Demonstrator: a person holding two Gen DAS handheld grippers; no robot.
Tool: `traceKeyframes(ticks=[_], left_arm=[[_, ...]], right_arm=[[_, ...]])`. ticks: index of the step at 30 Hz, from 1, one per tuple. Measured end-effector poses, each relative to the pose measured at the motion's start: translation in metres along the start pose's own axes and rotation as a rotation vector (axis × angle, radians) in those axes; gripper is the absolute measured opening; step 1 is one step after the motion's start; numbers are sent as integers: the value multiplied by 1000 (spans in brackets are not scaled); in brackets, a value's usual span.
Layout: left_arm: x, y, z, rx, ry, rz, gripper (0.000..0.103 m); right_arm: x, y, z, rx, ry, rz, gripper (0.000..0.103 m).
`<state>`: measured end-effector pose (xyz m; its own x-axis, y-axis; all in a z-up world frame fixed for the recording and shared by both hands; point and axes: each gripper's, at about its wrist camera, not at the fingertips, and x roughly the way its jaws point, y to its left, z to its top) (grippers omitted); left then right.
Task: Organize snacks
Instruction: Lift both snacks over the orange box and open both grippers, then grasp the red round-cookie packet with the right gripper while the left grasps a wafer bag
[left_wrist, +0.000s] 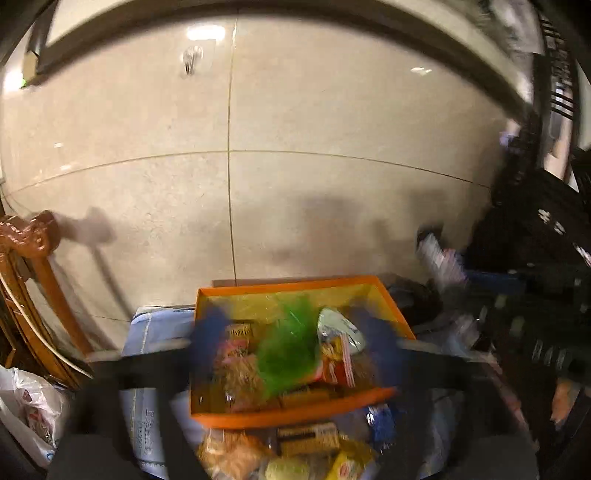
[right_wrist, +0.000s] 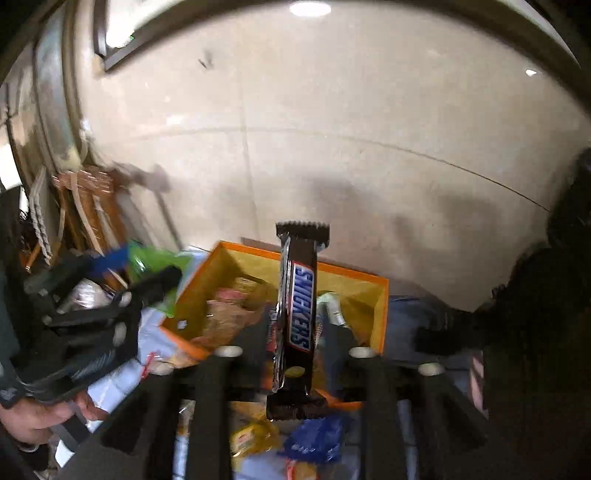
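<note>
Green packet (left_wrist: 288, 350) blurred, unreadable

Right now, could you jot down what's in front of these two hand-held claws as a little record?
container: orange box, open-topped, several snack packets inside
left gripper: open; blurred green packet between its fingers, not pinched
right gripper: open; Snickers bar between its fingers, a gap showing on each side
outside the box: loose snacks lying in front of it
image quality: left view heavily blurred
</note>
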<state>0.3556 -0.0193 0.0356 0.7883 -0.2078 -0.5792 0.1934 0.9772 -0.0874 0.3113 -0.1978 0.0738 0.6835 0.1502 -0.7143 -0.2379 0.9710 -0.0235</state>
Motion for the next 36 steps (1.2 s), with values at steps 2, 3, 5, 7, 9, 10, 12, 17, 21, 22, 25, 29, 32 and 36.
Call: traceKeyframes(ticks=[2,3,5,7,9,10,12,17,21,22,25,29,32,36], left_arm=[[17,8,10,-9,9,54,99],[20,11,10,-14,14,58,99],[22,14,5,-9,5,67,99],[25,15,-10,11,24,74,99],[23,18,-27,0,44,63,99],[20,21,-35,-9,44,58,99],[14,21,-58,-3,64,44,99],[-2,9,-141,61,134,-18,99],[5,22,-202,40,223,-5,99],[7,27,-213,40,233,1,99],[12,36,-243,78,248,14,99],[26,45,-256,107,244,21,99],[40,46,-244,123,224,25,99],[66,42,-229,174,225,35,99]], right_arm=[[18,0,6,-15,14,-68,71],[22,-2,6,-13,16,-67,71],[27,-4,-3,-7,9,-57,71],[32,-3,-19,-17,19,-53,71],[34,-6,-36,-1,38,-33,71],[32,-7,-45,10,38,-19,71],[30,-3,-65,17,47,10,71],[35,25,-149,-36,129,39,71],[59,18,-211,27,203,9,71],[64,14,-220,43,216,-1,71],[83,7,-249,70,274,-38,71],[106,11,-261,39,295,-67,71],[119,15,-259,33,303,-76,71],[134,18,-259,26,326,-85,71]])
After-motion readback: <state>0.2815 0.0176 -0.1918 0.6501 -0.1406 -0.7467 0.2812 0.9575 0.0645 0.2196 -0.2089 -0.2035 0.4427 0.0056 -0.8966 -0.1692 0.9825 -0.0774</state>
